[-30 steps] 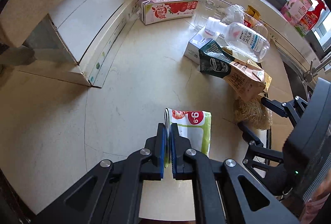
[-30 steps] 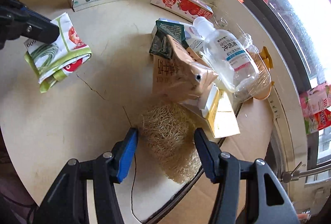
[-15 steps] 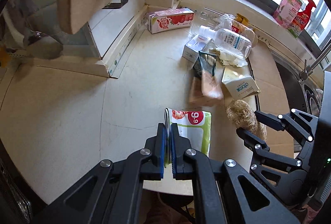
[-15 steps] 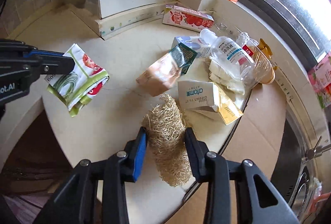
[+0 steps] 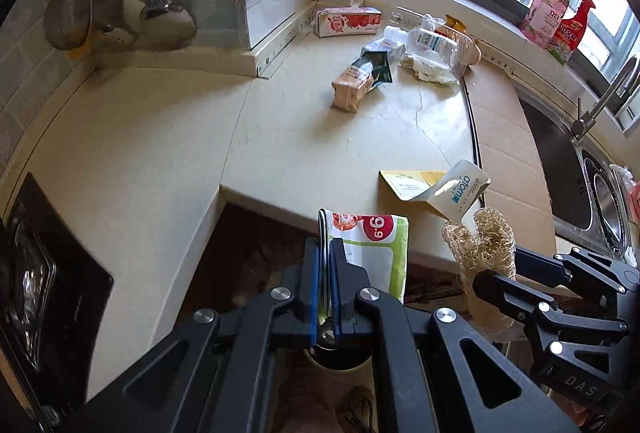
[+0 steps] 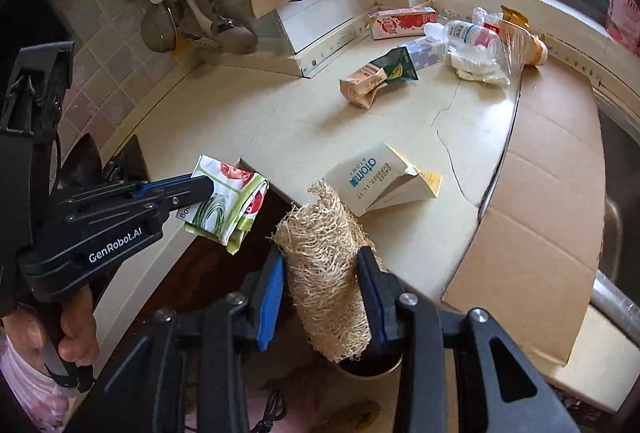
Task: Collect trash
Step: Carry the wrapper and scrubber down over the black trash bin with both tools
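My left gripper [image 5: 326, 265] is shut on a folded green, white and red printed wrapper [image 5: 368, 237], held in the air just past the counter's front edge. The right wrist view shows the same wrapper [image 6: 228, 201] sticking out of the left gripper [image 6: 202, 189]. My right gripper [image 6: 322, 273] is shut on a tan fibrous loofah [image 6: 320, 253], its pads pressing both sides. In the left wrist view the loofah [image 5: 480, 241] hangs beside the wrapper. A round container rim [image 6: 368, 363] shows below both grippers.
More trash lies on the beige counter [image 5: 320, 137]: a white "atom" box [image 6: 376, 181] near the front edge, a brown carton [image 5: 356, 85], a red juice carton [image 5: 348, 21] and a clear bottle [image 5: 432, 41]. A cardboard sheet [image 5: 504, 137] and a sink [image 5: 580, 173] are right, a black hob [image 5: 40, 273] left.
Both grippers drew back and up off the counter, past its front edge. The right gripper closed on the loofah and lifted it. The brown carton tipped over and the atom box slid forward.
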Tool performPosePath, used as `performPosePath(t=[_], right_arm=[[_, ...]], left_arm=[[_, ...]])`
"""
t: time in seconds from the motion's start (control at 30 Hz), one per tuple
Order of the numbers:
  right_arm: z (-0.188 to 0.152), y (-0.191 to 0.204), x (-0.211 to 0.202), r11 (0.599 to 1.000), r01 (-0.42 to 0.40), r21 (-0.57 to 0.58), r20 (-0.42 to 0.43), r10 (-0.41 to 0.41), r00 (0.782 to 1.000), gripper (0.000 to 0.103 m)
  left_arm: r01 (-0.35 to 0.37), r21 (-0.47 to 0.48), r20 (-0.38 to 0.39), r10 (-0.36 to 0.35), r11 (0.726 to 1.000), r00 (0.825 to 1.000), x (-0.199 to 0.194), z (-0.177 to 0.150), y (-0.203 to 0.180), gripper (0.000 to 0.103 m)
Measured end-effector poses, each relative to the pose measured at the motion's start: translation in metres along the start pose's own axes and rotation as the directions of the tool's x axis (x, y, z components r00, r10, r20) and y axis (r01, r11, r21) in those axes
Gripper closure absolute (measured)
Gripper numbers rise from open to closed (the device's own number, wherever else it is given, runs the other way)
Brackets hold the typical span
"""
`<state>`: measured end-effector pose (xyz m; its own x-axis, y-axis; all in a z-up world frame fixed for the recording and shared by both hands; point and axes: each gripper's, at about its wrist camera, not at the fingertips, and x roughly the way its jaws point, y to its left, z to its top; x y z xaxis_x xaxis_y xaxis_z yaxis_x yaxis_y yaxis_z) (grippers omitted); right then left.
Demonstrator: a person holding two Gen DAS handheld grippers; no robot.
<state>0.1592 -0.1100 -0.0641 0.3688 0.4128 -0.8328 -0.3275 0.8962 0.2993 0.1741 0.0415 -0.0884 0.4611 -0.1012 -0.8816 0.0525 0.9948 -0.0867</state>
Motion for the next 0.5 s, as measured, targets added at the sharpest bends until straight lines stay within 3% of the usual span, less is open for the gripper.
performPosePath(t=[0.2,0.33,0.5], right_arm=[[-0.014,-0.013,0.020,0.997,0.035,0.065,-0.017,-0.034,0.999,0.067],[-0.007,-0.040,0.039,0.973,-0.060,0.224,-0.046,0.072,0.996,0.067],[-0.026,-0.066,0.069,0.889,-0.137,0.438,-0.115,0.207,0.972,0.067]], left_arm=[[0.009,-0.053,-0.067,-0.012,0.999,0.998,0.016,-0.041,-0.003,0.100],[0.010,-0.061,-0.056,-0.014,0.998,0.998,0.010,-0.053,-0.005,0.100],[-0.014,-0.051,-0.031,0.012,0.999,0.999,0.004,-0.052,-0.005,0.100]])
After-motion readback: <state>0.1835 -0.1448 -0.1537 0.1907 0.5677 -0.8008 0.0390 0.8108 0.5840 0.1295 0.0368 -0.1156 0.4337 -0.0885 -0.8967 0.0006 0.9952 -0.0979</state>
